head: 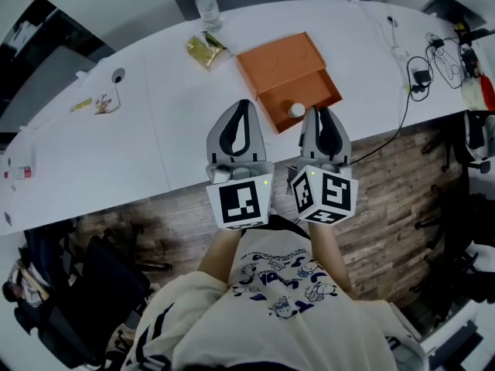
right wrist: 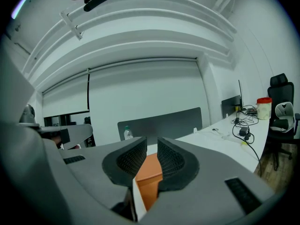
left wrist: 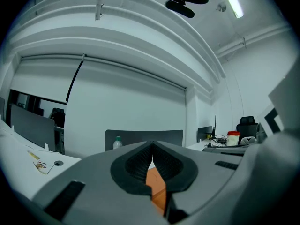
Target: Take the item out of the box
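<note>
left claw, right claw: grey, black ribbed pads | cubes: square markers | shirt: white, printed

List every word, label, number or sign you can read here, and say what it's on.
No text reads clearly.
Label on the water bottle: too small.
Print on the yellow packet: blurred.
Small card on the white table: too small.
Print on the shirt: cartoon figures, lettering too small.
Faces of the marker cubes: black-and-white square patterns, no letters.
</note>
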